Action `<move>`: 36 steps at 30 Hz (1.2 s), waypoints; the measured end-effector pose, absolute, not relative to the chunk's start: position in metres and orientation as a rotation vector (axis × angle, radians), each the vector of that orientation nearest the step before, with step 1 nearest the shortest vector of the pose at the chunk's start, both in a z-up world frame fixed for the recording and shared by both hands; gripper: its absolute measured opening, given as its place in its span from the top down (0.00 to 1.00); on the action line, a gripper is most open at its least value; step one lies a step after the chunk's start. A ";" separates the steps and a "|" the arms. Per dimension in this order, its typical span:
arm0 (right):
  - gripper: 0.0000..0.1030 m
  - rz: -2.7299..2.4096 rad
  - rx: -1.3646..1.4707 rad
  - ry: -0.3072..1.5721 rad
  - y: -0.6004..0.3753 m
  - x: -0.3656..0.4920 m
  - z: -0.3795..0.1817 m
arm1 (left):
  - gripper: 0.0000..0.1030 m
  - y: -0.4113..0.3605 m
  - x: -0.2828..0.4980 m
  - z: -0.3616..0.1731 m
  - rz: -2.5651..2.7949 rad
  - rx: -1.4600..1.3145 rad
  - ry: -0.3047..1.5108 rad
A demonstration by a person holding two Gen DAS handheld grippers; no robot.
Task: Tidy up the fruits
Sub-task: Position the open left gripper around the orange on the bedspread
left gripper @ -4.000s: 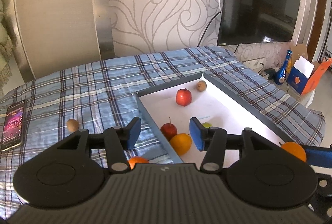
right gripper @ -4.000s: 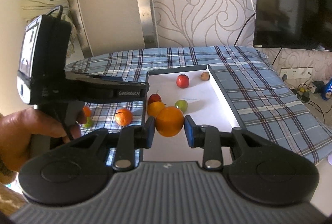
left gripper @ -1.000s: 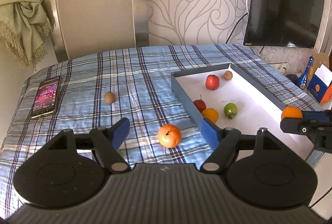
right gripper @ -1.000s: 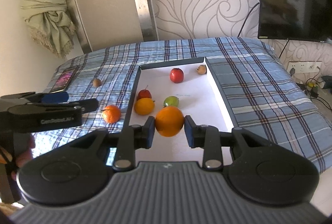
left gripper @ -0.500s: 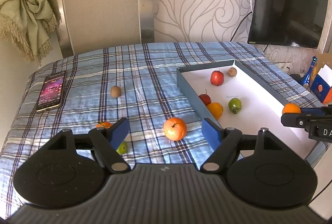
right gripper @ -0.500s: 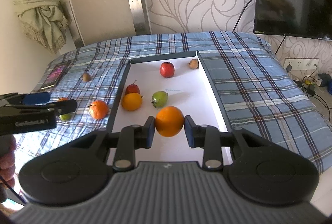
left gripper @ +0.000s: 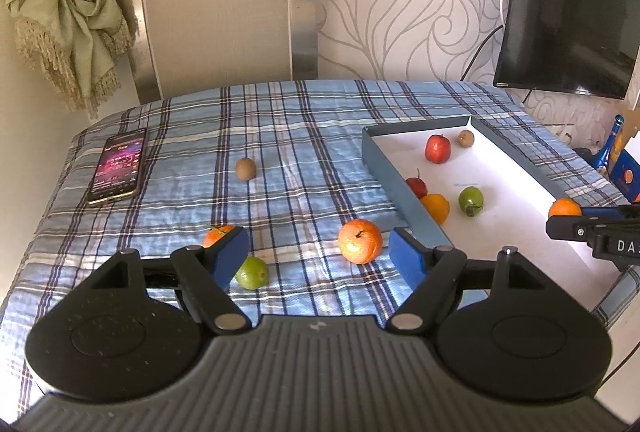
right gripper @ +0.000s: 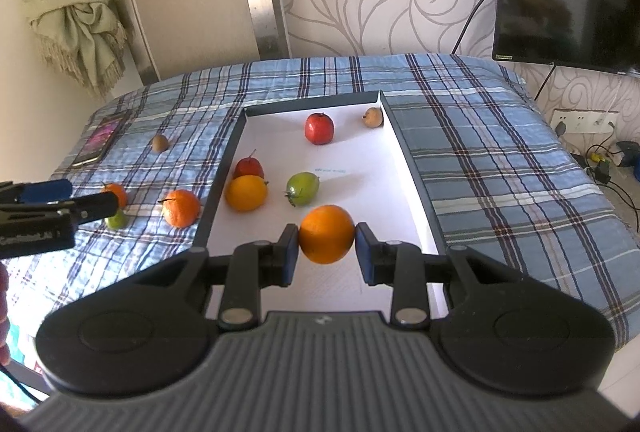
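My right gripper point(right gripper: 327, 246) is shut on an orange point(right gripper: 327, 239) and holds it over the near part of the white box point(right gripper: 416, 192). The box holds a red apple point(right gripper: 319, 128), a small brown fruit point(right gripper: 373, 117), a small red fruit point(right gripper: 249, 168), an orange point(right gripper: 245, 193) and a green fruit point(right gripper: 302, 188). My left gripper point(left gripper: 318, 256) is open and empty above the bed, with a tangerine point(left gripper: 359, 241) just beyond its fingers. A green fruit point(left gripper: 251, 273), another tangerine point(left gripper: 216, 232) and a kiwi point(left gripper: 245, 168) lie on the plaid cover.
A phone point(left gripper: 118, 164) lies at the bed's far left. A TV point(left gripper: 568, 12) hangs on the wall at right. A tied curtain point(left gripper: 68, 16) hangs at left. Cables and a socket point(right gripper: 580, 136) are on the right of the bed.
My left gripper has drawn back and swung left, so more of the bed and its loose fruit shows. My right gripper has moved forward over the box, still holding the orange.
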State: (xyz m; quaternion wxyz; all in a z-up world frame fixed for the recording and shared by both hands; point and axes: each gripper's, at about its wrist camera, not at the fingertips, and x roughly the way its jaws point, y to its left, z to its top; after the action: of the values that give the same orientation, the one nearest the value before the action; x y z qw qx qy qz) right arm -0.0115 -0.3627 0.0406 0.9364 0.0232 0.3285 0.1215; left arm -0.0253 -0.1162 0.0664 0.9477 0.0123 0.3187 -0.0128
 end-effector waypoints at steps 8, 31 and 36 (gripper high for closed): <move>0.67 0.249 0.047 0.676 -0.361 -0.004 0.038 | 0.22 -0.109 -0.027 0.067 0.003 0.020 0.649; 0.67 0.211 0.047 0.697 -0.363 0.026 0.025 | 0.22 -0.090 -0.037 0.067 0.061 0.017 0.659; 0.67 0.202 0.039 0.703 -0.361 0.029 0.023 | 0.21 -0.086 -0.040 0.066 0.068 0.015 0.667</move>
State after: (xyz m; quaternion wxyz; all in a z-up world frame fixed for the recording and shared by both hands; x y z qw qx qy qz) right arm 0.0286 -0.3613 0.0231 0.9336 0.0192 0.3439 0.0989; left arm -0.0396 -0.0857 0.0656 0.9444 0.0074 0.3271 0.0332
